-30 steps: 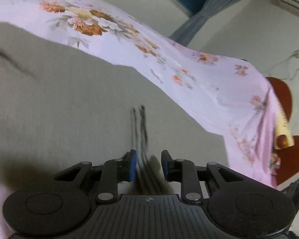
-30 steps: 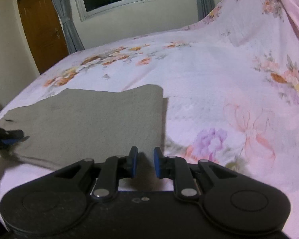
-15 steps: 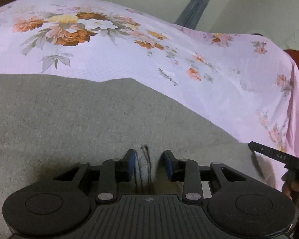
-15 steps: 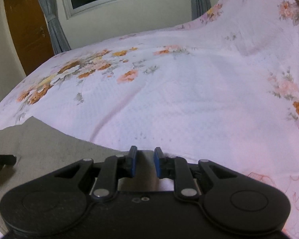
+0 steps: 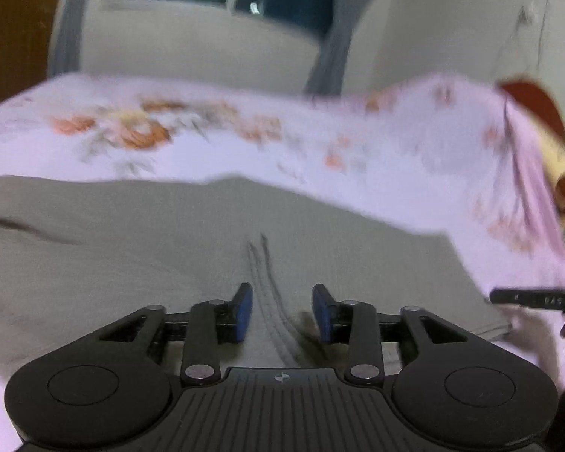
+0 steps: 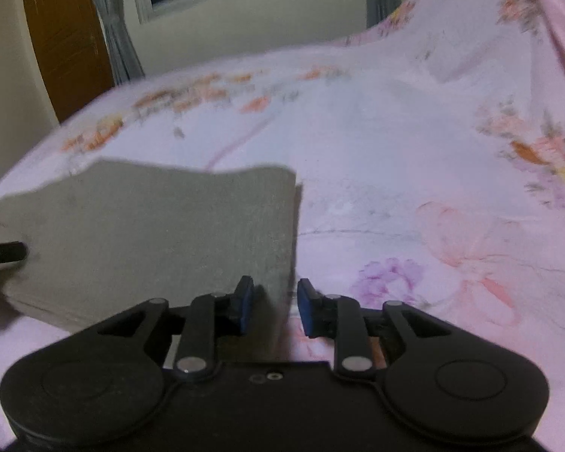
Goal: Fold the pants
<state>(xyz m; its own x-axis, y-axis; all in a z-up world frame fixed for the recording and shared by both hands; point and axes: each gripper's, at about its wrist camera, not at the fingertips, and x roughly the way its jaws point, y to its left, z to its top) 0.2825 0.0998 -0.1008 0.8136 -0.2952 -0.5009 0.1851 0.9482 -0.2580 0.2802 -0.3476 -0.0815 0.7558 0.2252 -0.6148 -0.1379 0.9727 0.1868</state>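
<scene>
grey pants (image 6: 158,233) lie folded flat on a bed under a pink floral bedsheet (image 6: 395,173). in the right wrist view the folded stack's long axis runs left to right, with a straight short edge facing right. the right gripper (image 6: 271,307) sits at that near right corner, jaws parted a moderate way with the corner of the cloth between them, not pinched. the left gripper (image 5: 282,312) hovers over the near edge of the pants, jaws open wider, a pair of dark drawstrings (image 5: 263,275) running away between them. half a second ago both sets of jaws were narrower, and the right view showed only a sliver of pants; now most of the stack is in view. both views are motion-blurred.
</scene>
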